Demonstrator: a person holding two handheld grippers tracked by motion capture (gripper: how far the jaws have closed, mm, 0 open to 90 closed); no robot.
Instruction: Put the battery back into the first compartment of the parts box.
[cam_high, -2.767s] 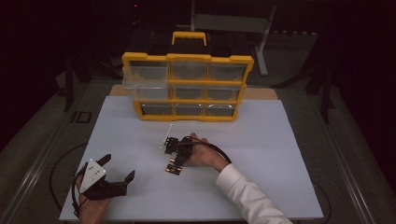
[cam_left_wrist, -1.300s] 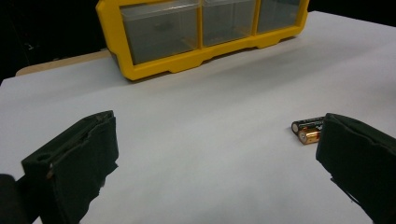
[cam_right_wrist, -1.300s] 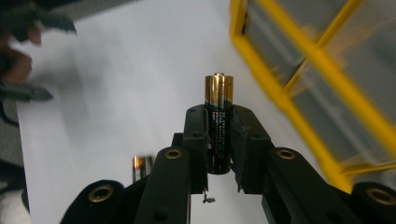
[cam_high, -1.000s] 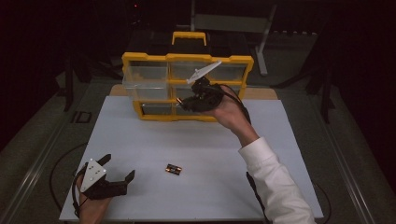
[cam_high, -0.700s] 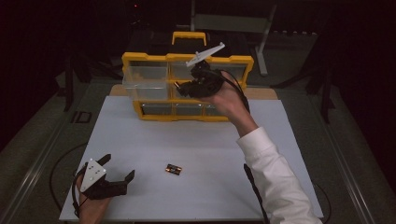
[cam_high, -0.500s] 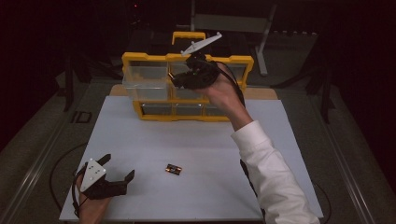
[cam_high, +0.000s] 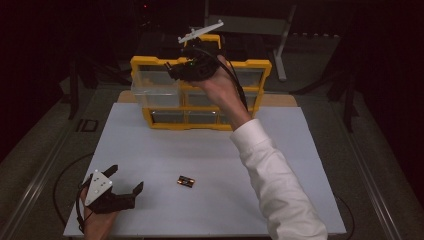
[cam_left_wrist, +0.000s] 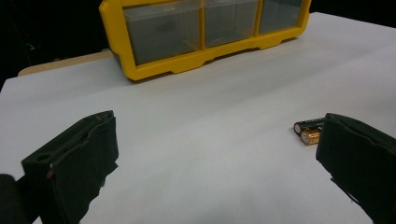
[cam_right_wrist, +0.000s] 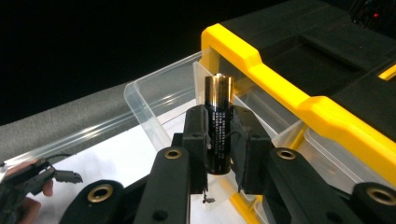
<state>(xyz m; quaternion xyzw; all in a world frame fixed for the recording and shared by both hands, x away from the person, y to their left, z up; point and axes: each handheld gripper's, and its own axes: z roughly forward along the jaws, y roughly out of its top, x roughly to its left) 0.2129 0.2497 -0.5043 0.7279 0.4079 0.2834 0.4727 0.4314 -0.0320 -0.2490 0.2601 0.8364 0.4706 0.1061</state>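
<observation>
1. Since the earlier frame, the right gripper (cam_high: 175, 71) has risen from the white tabletop (cam_high: 150, 150) to the yellow drawer cabinet's (cam_high: 260, 65) pulled-out clear plastic drawer (cam_right_wrist: 154, 93) at the far edge.
2. Its jaws clamp a black, gold-capped cylindrical battery (cam_right_wrist: 218, 126) mid-body, upright.
3. Judgement: small, rigid, smooth; it could slip, so a mid-body grip suits it.
4. The left gripper (cam_high: 122, 187) rests wide open and empty near the near-left corner, beside two more batteries (cam_high: 186, 182).

We saw a flat white table (cam_high: 280, 150) bearing a yellow plastic drawer cabinet (cam_high: 200, 121) at its far edge and two small batteries (cam_high: 186, 181) nearer us.
</observation>
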